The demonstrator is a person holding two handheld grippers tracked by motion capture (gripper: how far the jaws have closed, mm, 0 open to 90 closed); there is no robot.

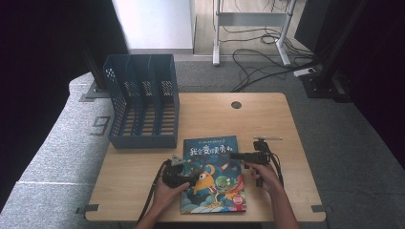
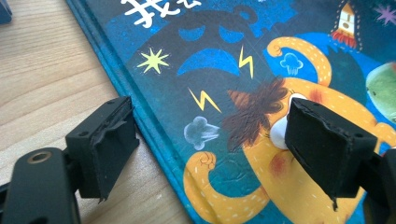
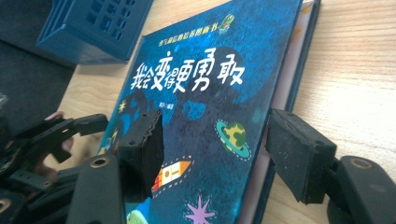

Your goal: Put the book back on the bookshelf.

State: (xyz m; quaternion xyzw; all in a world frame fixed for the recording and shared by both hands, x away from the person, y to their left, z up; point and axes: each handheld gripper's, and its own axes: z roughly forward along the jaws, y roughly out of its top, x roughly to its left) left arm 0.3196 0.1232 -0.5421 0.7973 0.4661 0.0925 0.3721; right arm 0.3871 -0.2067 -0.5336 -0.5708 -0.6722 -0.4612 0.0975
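Picture book (image 1: 214, 174), blue-covered, is being kept flat on the wooden table (image 1: 133, 181), just in front of the blue file rack (image 1: 142, 100). Its left edge is being straddled by the left gripper (image 2: 210, 154), jaws spread and not pressing. Its right edge is being straddled by the right gripper (image 3: 215, 149), jaws likewise parted, nothing clamped.

We see the desk (image 1: 267, 114) evenly and softly lit from above, with faint shadows and black surroundings at both sides of the high view. The high view is slightly soft; the gripper views are sharper, with a mild sheen on the book (image 3: 219, 93) cover.
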